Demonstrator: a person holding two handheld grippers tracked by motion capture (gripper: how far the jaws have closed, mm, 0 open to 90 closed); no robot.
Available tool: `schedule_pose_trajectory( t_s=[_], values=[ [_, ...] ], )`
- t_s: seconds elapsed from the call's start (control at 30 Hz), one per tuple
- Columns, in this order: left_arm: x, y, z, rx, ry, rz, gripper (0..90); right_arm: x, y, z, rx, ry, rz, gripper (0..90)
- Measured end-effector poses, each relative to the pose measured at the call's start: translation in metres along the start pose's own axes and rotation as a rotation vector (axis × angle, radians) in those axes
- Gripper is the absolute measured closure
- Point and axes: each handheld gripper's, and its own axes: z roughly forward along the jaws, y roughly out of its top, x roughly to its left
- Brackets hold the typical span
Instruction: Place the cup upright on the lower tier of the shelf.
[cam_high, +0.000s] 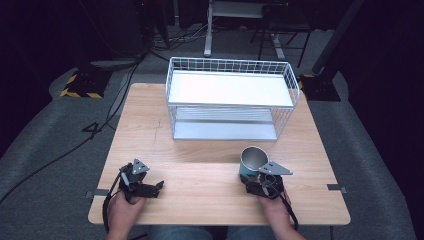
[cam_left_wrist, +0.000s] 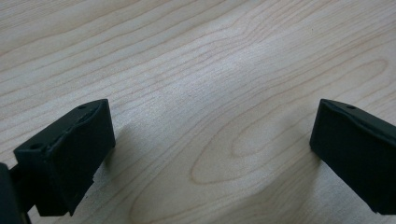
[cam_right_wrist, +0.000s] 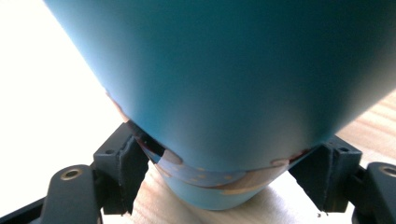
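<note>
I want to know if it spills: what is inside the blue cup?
The high view shows the blue cup with a bare shiny metal inside near the rim; its bottom is hidden by the wall and the right gripper.

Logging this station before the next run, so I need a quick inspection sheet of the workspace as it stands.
Surface: light wooden table, bare around the items.
Job's things: teal cup with metal inside, upright near the front right; white wire rack with two shelves at the back.
Clutter: nothing seen.
Grippers: right tool shut on the cup's lower part; left tool open over bare wood.
Cables: one trails from each tool; more run across the floor at the left.
Surroundings: grey floor, dark room, stand legs behind.
</note>
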Motion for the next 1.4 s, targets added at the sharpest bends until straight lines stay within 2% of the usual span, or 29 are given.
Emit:
schedule_pose_trajectory(
  t_s=[0.37,0.63,0.93,1.4],
  values=[
    [0.0,0.0,0.0,0.002,-0.002,0.003,0.4,-0.003,0.027,0.003,-0.015,0.017,-0.014,26.0],
    [-0.002,-0.001,-0.001,0.0,-0.001,0.004,0.3,-0.006,0.051,0.016,-0.03,0.022,0.0,26.0],
    [-0.002,-0.002,-0.001,0.002,-0.001,0.005,0.3,-0.011,0.079,0.039,-0.03,-0.009,-0.015,26.0],
    [-0.002,-0.001,0.0,-0.003,-0.008,0.007,0.3,-0.029,0.104,0.072,-0.025,-0.07,0.004,26.0]
  ],
)
